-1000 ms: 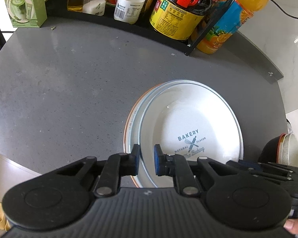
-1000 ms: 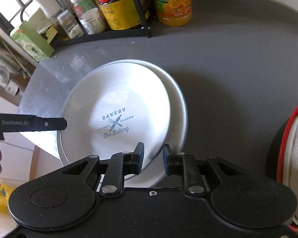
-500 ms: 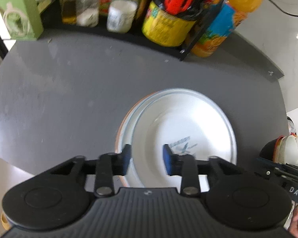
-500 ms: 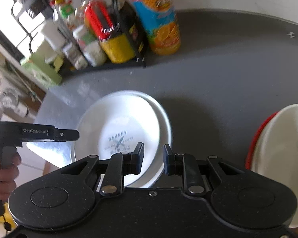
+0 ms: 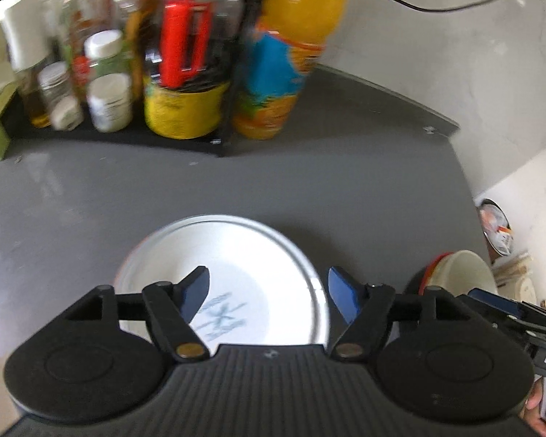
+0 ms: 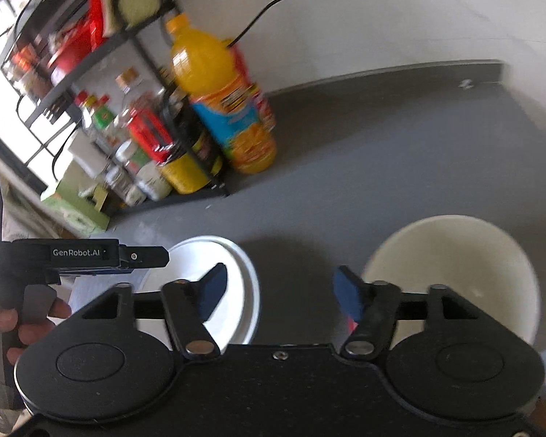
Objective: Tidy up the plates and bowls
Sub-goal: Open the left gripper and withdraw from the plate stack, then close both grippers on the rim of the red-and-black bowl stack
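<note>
The left gripper is hanging with its jaws spread wide and gripping nothing, above the near part of the white plates that are lying stacked on the grey counter. The right gripper is likewise gaping wide and empty, with the plates at its 9 o'clock and the white bowl at its 3 o'clock. The orange juice bottle is standing at 12 o'clock beside the black rack of jars.
</note>
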Motion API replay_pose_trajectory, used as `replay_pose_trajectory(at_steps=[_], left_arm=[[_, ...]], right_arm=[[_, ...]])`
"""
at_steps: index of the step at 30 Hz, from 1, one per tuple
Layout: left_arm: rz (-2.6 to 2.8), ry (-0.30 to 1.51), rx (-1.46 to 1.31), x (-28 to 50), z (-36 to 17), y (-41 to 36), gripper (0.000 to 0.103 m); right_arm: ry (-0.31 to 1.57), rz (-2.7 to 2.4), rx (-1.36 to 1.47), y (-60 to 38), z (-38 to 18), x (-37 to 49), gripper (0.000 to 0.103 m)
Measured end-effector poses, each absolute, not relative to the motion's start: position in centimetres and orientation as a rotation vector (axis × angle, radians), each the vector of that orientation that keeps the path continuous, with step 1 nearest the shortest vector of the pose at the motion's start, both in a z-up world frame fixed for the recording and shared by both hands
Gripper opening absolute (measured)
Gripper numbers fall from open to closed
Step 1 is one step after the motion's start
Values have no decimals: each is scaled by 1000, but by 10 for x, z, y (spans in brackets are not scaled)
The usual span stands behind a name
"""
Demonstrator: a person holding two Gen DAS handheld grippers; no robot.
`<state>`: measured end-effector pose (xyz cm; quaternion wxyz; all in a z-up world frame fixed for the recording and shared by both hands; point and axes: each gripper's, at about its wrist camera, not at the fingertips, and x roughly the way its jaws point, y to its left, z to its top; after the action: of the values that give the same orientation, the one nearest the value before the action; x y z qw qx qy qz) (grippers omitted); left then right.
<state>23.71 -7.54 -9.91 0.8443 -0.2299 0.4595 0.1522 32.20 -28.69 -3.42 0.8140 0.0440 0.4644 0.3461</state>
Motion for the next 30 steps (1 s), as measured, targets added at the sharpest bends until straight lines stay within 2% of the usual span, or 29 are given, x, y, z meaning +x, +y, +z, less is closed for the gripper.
replay_pose_trajectory(at_steps=[6, 25, 30], left_arm=[[249, 981, -454, 264, -96, -110, 72], [142, 1059, -437, 323, -132, -206, 72], [191, 1087, -466, 331, -151, -215, 69]], right_arm=[[955, 667, 142, -328, -31, 331, 77], [1025, 519, 169, -422, -77, 361, 77], [1076, 524, 180, -435, -98, 370, 77]])
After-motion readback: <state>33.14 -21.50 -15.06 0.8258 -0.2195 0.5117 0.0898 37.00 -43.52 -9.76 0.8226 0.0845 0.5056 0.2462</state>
